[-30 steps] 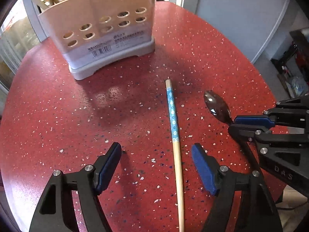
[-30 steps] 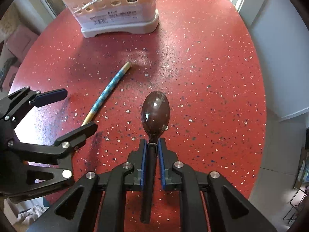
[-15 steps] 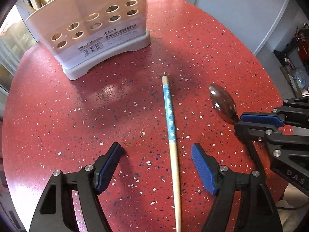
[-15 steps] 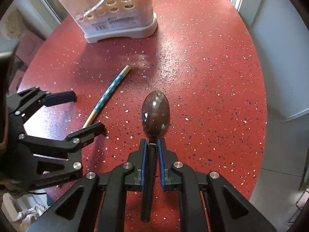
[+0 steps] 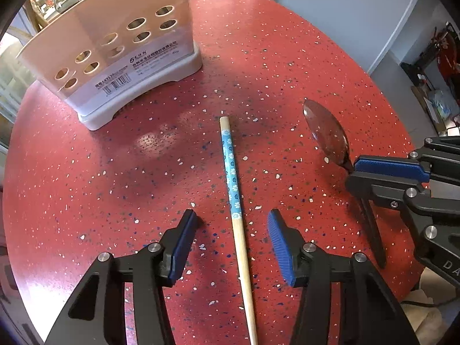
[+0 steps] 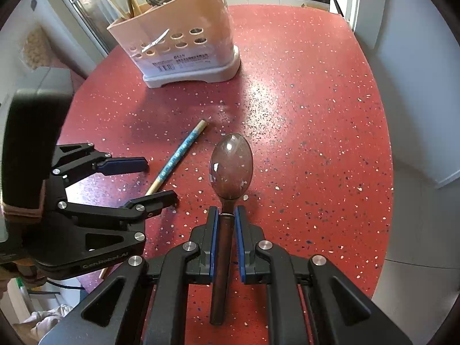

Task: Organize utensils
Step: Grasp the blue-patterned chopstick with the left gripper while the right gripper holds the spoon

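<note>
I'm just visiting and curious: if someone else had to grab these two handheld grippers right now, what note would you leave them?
Right gripper: shut on the dark spoon by its handle, bowl pointing ahead over the red table.
Left gripper: open, jaws have just been closing, straddling the blue-patterned chopstick that lies flat on the table; pads not touching it yet.
Utensil holder: stands at the table's far side, with some utensils already in it.
Done: spoon picked up.
Left: grip the chopstick, then drop both spoon and chopstick into the holder.
</note>
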Available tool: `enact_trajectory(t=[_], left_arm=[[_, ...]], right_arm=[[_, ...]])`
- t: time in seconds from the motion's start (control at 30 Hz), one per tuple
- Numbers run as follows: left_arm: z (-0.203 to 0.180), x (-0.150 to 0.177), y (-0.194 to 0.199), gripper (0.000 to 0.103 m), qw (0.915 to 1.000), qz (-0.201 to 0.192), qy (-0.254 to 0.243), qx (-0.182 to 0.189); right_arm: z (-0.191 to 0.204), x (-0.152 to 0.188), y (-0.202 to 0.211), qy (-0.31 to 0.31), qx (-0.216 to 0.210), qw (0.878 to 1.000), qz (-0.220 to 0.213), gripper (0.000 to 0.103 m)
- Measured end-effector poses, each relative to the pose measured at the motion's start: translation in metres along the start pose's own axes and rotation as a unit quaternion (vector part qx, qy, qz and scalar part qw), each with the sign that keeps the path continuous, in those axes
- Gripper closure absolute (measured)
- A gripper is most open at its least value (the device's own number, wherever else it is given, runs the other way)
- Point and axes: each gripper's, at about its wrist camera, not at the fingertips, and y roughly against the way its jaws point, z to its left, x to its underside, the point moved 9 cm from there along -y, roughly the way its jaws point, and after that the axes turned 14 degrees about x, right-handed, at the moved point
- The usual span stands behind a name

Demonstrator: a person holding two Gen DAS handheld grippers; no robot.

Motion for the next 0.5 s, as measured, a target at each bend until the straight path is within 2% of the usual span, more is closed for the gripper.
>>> enact_trajectory(t=[0.13,0.23,0.3,0.37,0.5], left_arm=[[-0.004,-0.003,-0.001,0.033,0.9999,0.01,-0.008,0.007],[-0.009,-0.005,-0.001,0.043,0.9996,0.02,-0.017,0.011],[-0.012,-0.008,-0.001,0.066,0.9994,0.022,-0.024,0.01],[-0.014,-0.009,-0.001,0.067,0.9995,0.019,-0.022,0.014],[-0.009,-0.006,0.005,0.067,0.9997,-0.02,-0.015,0.006]], right_arm=[[-0.003,-0.001,0.005,-0.006,-0.006,1.0,-0.006,0.091],[-0.003,-0.002,0.008,-0.009,-0.01,1.0,-0.012,0.091],[-0.005,-0.002,0.011,-0.011,-0.012,1.0,-0.015,0.091],[-0.007,-0.003,0.013,-0.013,-0.012,1.0,-0.018,0.091],[-0.013,-0.002,0.019,-0.023,-0.017,0.999,-0.026,0.091]])
